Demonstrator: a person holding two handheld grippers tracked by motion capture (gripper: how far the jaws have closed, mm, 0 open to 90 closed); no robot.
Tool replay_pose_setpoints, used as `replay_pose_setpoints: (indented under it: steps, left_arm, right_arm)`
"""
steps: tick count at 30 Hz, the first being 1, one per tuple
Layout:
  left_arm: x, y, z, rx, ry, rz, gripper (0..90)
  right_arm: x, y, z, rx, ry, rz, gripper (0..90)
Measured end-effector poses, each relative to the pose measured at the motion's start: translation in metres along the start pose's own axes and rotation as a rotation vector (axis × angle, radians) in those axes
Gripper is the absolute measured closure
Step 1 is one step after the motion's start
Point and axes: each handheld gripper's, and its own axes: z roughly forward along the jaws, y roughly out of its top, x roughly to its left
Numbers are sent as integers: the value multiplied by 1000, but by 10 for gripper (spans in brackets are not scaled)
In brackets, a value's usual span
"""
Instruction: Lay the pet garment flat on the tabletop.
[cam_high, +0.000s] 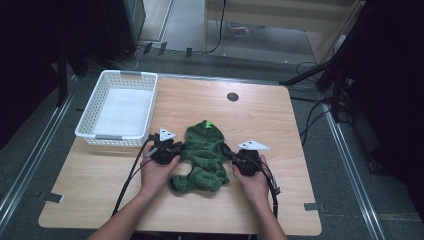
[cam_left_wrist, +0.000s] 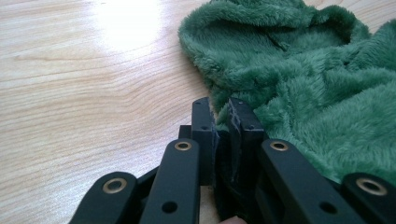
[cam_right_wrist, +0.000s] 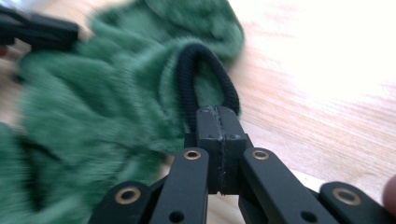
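Green fleece garment (cam_high: 202, 155), right of the basket (cam_high: 120, 107): soft, limp, light. Left gripper (cam_high: 175, 148) pinches its edge; right gripper (cam_high: 234, 154) clamps its black cuff (cam_right_wrist: 205, 74).

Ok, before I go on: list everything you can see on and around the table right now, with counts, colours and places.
Fleece garment: one, green, fuzzy, crumpled at the table's middle near the front edge, between the two grippers.
Cuff: one, black ribbed band on the garment's edge, at the right gripper's jaws.
Basket: one, white, perforated plastic, on the table's far left corner.
Table: one, light wood, with a round dark grommet near its far edge.
Cables: several, black, on the grey floor to the right of the table.
Left gripper: one, black, shut on the garment's left edge.
Right gripper: one, black, shut on the cuff.
Hands: two, entering from the bottom of the high view.
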Motion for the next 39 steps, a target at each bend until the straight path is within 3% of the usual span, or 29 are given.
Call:
replay_pose_setpoints:
  steps: [2,5,7,10,13,16,19,23,25,26,30,33,39]
  left_arm:
    - [1,-1,-3,-39,-6,-3,676]
    - [5,-4,-16,-97,-48,-29,532]
    - [5,-7,-25,-96,-54,-41,494]
    - [1,-14,-40,-92,-64,-36,468]
    - [-5,-23,-53,-87,-67,4,460]
    - [-8,-33,-63,-71,-62,35,456]
    - [-9,-45,-70,-53,-77,25,459]
    - [-13,-64,-75,-37,-82,41,500]
    - [-14,-65,-77,-49,-92,51,516]
    - [-14,-65,-77,-53,-110,52,526]
    - [-16,-66,-75,-43,-132,70,581]
    - [-17,-66,-75,-44,-145,86,626]
    - [-17,-66,-75,-35,-154,88,689]
  right_arm:
    - [6,3,-11,-39,74,-4,799]
    - [28,4,-28,-77,186,-45,739]
    - [45,2,-37,-86,211,-89,712]
    - [64,-1,-42,-83,245,-119,686]
    - [80,-4,-37,-51,265,-138,631]
    - [92,-8,-30,-34,246,-149,566]
    - [102,-10,-24,-17,227,-172,541]
    - [111,-14,-18,0,190,-211,514]
    - [112,-17,-13,13,167,-234,513]
    - [112,-19,-10,21,167,-236,524]
    - [109,-23,-3,37,153,-225,705]
    - [107,-22,-7,10,159,-212,815]
    - [95,-18,-21,-62,151,-144,854]
